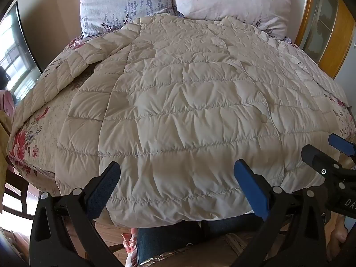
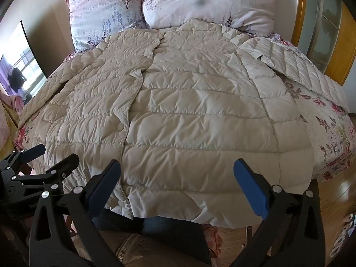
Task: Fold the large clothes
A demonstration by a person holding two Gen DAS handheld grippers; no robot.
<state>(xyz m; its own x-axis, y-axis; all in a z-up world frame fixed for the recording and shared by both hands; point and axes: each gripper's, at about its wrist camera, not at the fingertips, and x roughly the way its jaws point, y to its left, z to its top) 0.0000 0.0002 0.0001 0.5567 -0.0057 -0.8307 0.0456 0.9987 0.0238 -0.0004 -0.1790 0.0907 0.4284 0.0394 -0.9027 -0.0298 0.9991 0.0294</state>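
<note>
A large cream quilted down coat (image 1: 182, 102) lies spread flat on the bed, front up, hem toward me, collar at the pillows. Its front placket with a round snap button (image 2: 120, 127) runs down the middle. One sleeve (image 1: 66, 71) stretches out to the left, the other sleeve (image 2: 307, 71) to the right. My left gripper (image 1: 175, 182) hovers above the hem's left half, open, nothing between its blue pads (image 1: 251, 189). My right gripper (image 2: 176, 182) hangs open over the hem's right half, also empty. Each wrist view shows the other gripper at its edge.
A floral bedspread (image 2: 329, 133) covers the bed under the coat. Two pale pink pillows (image 1: 124, 2) lean at the head. A wooden headboard or cabinet (image 2: 322, 33) stands at the right. A window (image 1: 15, 51) is at the left. Wood floor (image 2: 333, 195) and a person's jeans (image 1: 169, 238) lie below.
</note>
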